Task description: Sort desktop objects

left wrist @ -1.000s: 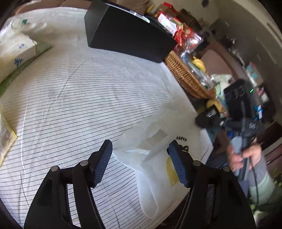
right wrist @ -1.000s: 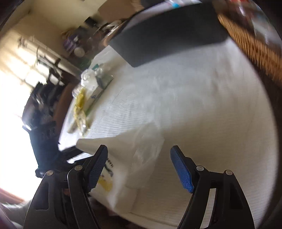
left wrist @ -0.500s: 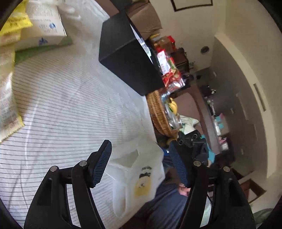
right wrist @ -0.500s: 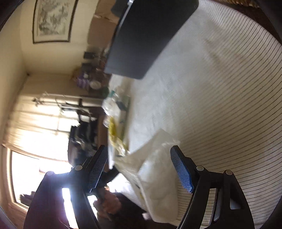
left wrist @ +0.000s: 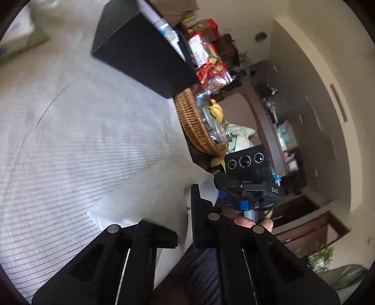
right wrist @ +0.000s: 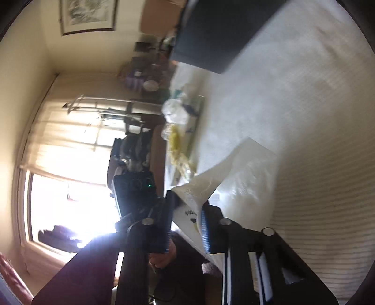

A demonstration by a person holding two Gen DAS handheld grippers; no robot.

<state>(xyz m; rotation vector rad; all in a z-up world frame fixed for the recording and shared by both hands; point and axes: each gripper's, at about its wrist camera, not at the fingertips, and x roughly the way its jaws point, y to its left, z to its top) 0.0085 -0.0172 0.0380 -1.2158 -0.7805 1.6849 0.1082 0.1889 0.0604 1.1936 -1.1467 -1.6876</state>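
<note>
Bright curtained window [right wrist: 58,187], cream walls [left wrist: 316,77], framed picture [right wrist: 88,16].

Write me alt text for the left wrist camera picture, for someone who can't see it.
The left gripper has its fingers shut on the edge of a white plastic bag lying on a striped tablecloth. Opposite it, the right gripper, held in a hand, is at the same bag. Behind stand a black box and a wicker basket.
</note>
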